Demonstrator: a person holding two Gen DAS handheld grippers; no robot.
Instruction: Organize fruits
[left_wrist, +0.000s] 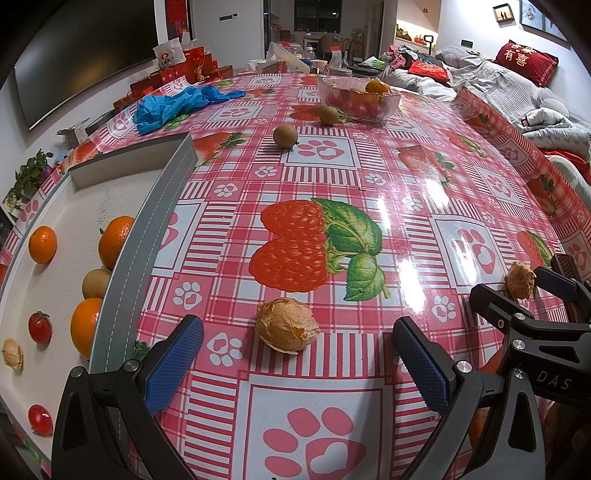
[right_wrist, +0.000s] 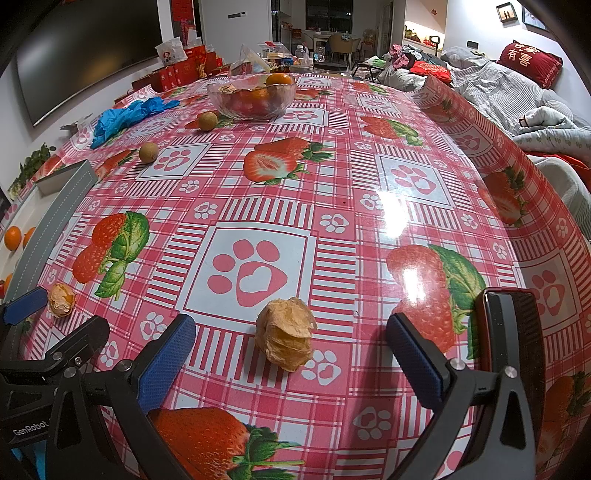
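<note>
Two tools, both spread wide with nothing between the pads. My left tool hovers low over the table, and a papery husked ground cherry sits on the cloth right in front of its gap, not touched by either blue pad. My right tool is in the same pose with a second husked cherry lying just ahead of its open fingers, also untouched. Each tool shows up at the edge of the other's camera, so they're side by side.

Off to the left of my left tool is the grey-rimmed tray, already holding oranges, a brownish round fruit, cherry tomatoes and another husked cherry.

Farther out on the strawberry-print cloth, two brown kiwi-looking fruits lie loose, one of them just beside the glass bowl, which has an orange and some red fruit inside. Crumpled blue gloves lie at the far left of the table.
</note>
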